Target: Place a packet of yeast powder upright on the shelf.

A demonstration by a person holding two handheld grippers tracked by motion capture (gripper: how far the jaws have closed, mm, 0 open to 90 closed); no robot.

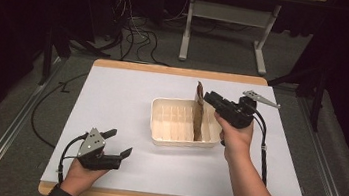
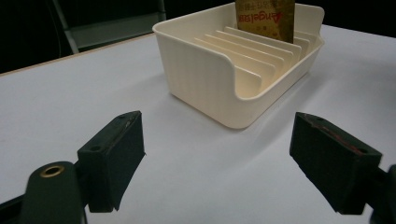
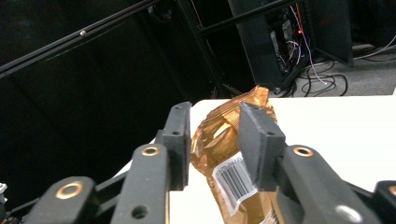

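Dark room, cables on the floor; a white worktop [image 1: 124, 122] carries a cream slotted tray [image 1: 168, 135]. Right claw [image 3: 212, 142] stands part-open around an upright brown packet [image 3: 219, 140], seemingly not pressing it. Left claw [image 1: 119, 141] rests wide open, empty.

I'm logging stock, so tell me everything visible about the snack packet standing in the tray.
The snack packet is a crinkled golden-brown foil pouch with red lettering and a white barcode label. It stands upright on edge in a slot near the right end of the cream slotted tray. The right hand-held gripper straddles its top, jaws parted; contact is unclear.
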